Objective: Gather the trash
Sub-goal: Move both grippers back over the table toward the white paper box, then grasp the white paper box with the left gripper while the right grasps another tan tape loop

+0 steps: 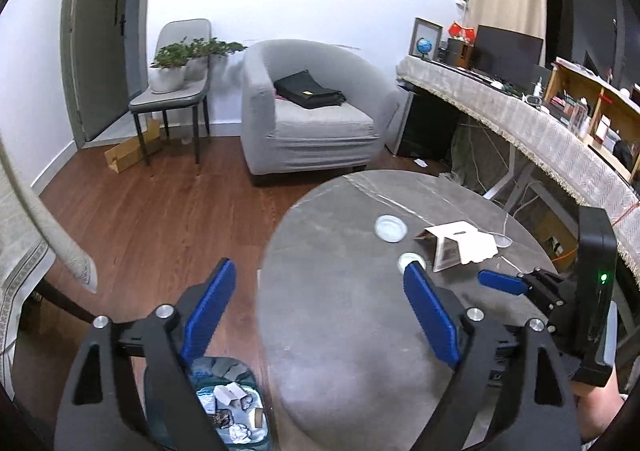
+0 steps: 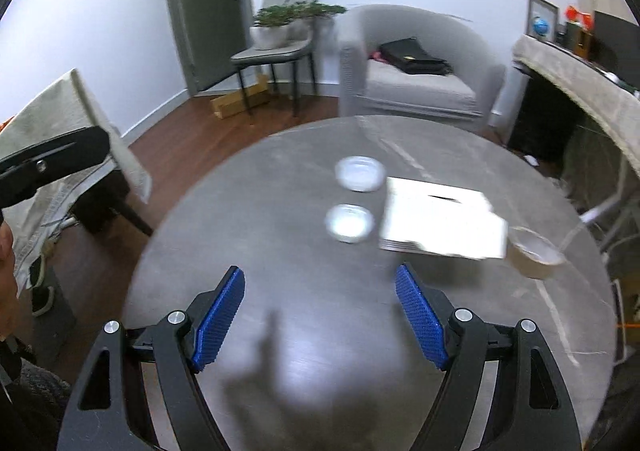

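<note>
My left gripper (image 1: 320, 291) is open and empty, over the left edge of the round grey table (image 1: 340, 331), above a trash bin (image 1: 236, 403) holding several scraps. My right gripper (image 2: 320, 291) is open and empty above the table (image 2: 280, 251); it also shows in the left wrist view (image 1: 500, 281). On the table lie two clear plastic lids (image 2: 360, 173) (image 2: 350, 223), a white folded paper box (image 2: 440, 219) and a brown paper cup (image 2: 534, 253) on its side. In the left wrist view the lids (image 1: 390, 228) (image 1: 412, 261) and the box (image 1: 460, 245) lie beyond my fingers.
A grey armchair (image 1: 308, 107) with a black bag stands behind the table. A chair with potted plants (image 1: 176, 71) and a flat cardboard box (image 1: 128, 151) stand by the door. A cloth-covered desk (image 1: 520, 119) runs along the right. A cloth-draped table (image 2: 60, 123) is at left.
</note>
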